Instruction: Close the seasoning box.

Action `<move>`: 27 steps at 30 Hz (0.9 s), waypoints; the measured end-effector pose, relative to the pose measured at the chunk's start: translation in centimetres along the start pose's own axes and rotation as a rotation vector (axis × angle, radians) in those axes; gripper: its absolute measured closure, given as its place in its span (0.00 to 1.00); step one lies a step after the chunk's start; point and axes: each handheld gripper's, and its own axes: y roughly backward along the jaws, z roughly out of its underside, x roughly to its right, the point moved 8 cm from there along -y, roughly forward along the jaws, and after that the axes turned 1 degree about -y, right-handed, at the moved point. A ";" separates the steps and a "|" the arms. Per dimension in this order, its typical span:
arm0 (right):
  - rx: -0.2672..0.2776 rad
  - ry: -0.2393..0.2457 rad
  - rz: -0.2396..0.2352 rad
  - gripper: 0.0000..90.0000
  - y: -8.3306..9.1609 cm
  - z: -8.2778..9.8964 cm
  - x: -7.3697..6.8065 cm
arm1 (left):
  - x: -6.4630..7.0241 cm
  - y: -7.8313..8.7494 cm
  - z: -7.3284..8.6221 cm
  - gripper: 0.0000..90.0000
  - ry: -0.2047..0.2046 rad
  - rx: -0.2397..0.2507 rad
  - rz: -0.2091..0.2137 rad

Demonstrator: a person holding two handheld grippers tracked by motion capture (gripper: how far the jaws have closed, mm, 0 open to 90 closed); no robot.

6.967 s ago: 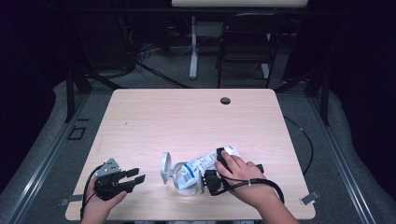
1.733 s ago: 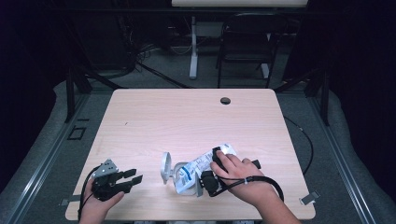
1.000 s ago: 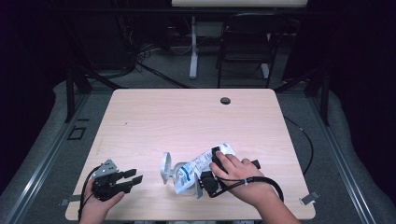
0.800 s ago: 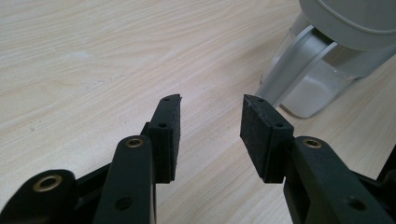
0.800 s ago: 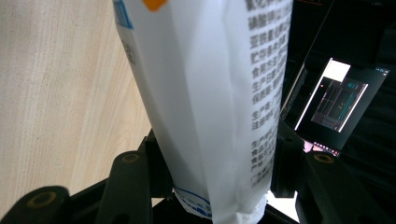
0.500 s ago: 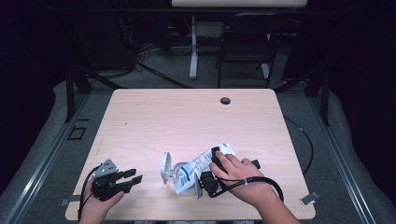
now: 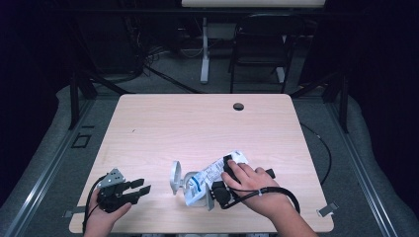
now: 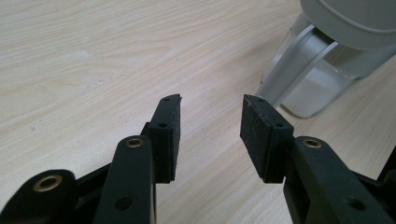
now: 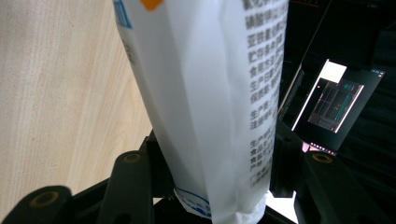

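Observation:
A white printed bag [image 7: 213, 172] lies tilted over a clear jar [image 7: 187, 181] near the table's front edge. The jar's grey lid [image 7: 174, 177] stands flipped open on its left. My right gripper [image 7: 219, 191] sits under the person's hand, shut on the bag's lower end. In the right gripper view the bag [image 9: 210, 93] fills the gap between the jaws of that gripper [image 9: 219, 154]. My left gripper [image 7: 140, 186] rests at the front left, open with nothing between its jaws. In its own view the left gripper [image 8: 210, 126] points at the jar [image 8: 317, 86] and its lid [image 8: 355, 23].
The light wooden table [image 7: 197, 128] has a black cable hole [image 7: 238, 106] near its far edge. A chair [image 7: 259, 54] and a table leg [image 7: 204, 59] stand on the floor beyond. A lit screen [image 9: 331, 102] shows past the bag.
Since the earliest frame the right hand and the bag have edged slightly left, towards the jar. Over the last second nothing has visibly moved. The left gripper has kept still.

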 end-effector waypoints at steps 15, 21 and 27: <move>0.002 0.010 0.004 0.61 0.1 0.0 0.0 | -0.1 0.0 0.1 0.65 0.003 -0.004 0.001; 0.008 0.013 0.009 0.62 0.2 0.0 0.0 | -0.1 0.0 0.1 0.65 0.002 -0.004 0.001; 0.007 0.017 0.008 0.63 0.4 -0.2 -0.1 | -0.1 0.0 0.1 0.65 0.002 -0.004 0.000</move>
